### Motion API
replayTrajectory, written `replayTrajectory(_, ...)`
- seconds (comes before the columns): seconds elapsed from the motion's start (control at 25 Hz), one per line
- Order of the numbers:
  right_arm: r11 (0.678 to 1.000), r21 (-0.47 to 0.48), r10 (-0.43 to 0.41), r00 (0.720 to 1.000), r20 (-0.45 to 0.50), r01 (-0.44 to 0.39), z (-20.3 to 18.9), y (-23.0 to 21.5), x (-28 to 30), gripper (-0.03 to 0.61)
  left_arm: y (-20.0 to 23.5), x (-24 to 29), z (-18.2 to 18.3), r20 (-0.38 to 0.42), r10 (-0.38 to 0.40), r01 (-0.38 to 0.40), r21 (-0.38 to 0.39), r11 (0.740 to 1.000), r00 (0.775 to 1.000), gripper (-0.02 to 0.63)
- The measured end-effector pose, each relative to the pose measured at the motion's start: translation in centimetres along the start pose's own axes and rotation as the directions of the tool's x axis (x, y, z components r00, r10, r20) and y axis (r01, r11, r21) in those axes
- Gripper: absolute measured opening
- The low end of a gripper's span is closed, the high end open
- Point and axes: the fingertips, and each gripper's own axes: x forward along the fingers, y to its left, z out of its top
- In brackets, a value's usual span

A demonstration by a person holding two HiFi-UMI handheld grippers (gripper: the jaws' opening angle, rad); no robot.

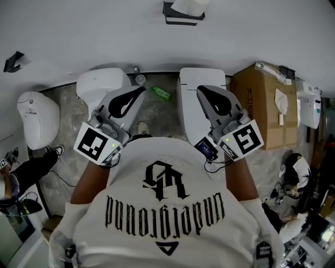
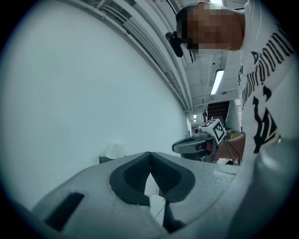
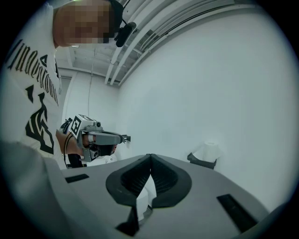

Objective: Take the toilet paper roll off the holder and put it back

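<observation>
Roll [image 1: 189,6] sits on holder [image 1: 180,19], mounted on the wall ahead of the person. That is where the task wants it; fits either a roll waiting to come off or one already put back, cannot say which

Left gripper [image 1: 140,92]: jaws together, nothing between them
Right gripper [image 1: 201,90]: jaws together, likewise empty

Both are held about level, close to the chest, side by side, well apart from the holder. Judgement: a carrying posture, neither gripper near enough to work on the roll

White shirt [image 1: 131,157], black gothic print [image 1: 166,201]
</observation>
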Motion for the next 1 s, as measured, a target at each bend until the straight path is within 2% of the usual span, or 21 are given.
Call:
replayTrajectory(0.48, 0.996, 0.006, 0.092, 0.996, 0.001, -0.092, -2.8, 3.6, -8.0, 0.014, -9.7, -1.8, -1.5, -0.009, 0.073, -0.073, -0.007, 0.997, 0.997, 0.014)
replayTrajectory(1.0, 0.988, 0.032, 0.150, 0.988, 0.041, -0.151, -2.9, 6.1, -10.9, 0.014, -13.2, -2.9, -1.6, -0.001, 0.135, -0.135, -0.026, 0.991, 0.991, 0.014)
